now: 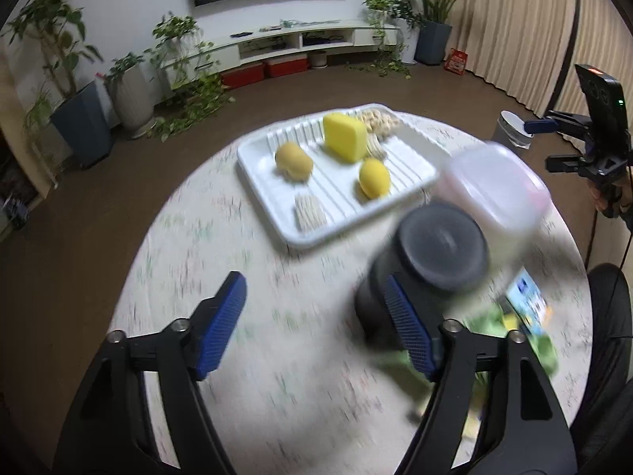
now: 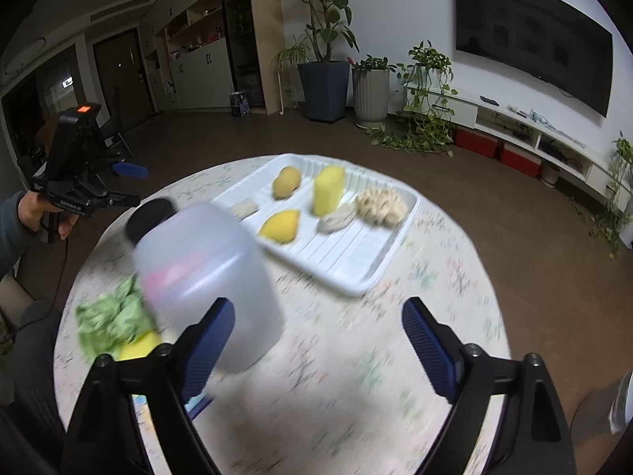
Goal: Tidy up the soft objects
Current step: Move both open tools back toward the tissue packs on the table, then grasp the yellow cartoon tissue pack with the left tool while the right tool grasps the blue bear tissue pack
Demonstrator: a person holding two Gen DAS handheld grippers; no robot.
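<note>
A white ridged tray on the round table holds soft items: a yellow sponge block, two yellow lemon-like pieces, a tan piece and pale knitted pieces. My left gripper is open above the table, next to a dark jar. My right gripper is open, beside a translucent container. Both views are motion-blurred.
A green cloth and a yellow item lie behind the container. A colourful card lies at the table edge. Potted plants, a TV unit and a bin stand on the floor around.
</note>
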